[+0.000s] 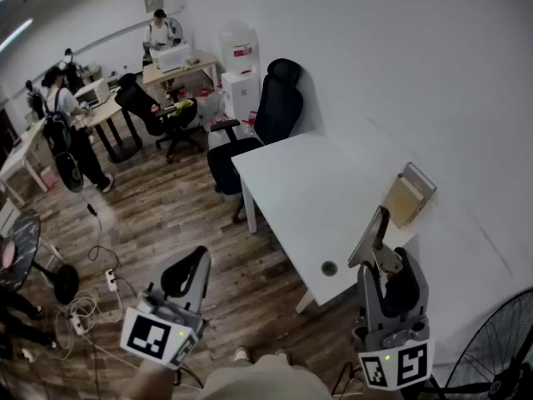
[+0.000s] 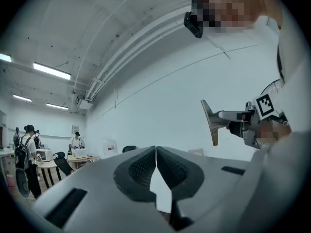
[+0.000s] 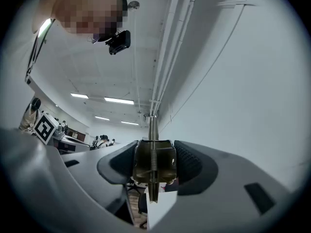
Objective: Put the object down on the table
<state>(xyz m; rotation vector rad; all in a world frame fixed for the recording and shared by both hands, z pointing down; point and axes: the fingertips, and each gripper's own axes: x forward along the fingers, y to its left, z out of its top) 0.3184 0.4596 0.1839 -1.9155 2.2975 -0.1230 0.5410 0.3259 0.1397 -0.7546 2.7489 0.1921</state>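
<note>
white table (image 1: 304, 186) stands on wood-plank floor (image 1: 179, 223), long side against the wall. on top: round cable grommet (image 1: 330, 268) near the front end; tan cardboard piece (image 1: 406, 195) at the wall-side edge. on floor: black office chair (image 1: 265, 119) at the table's far end; power strip (image 1: 111, 280) with cables, well apart.

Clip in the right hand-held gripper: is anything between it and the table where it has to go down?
Nothing visible. The right hand-held gripper holds the clip by the table's near edge, and the top there is bare except for a small hole. The brown box lies farther back, out of the way.
</note>
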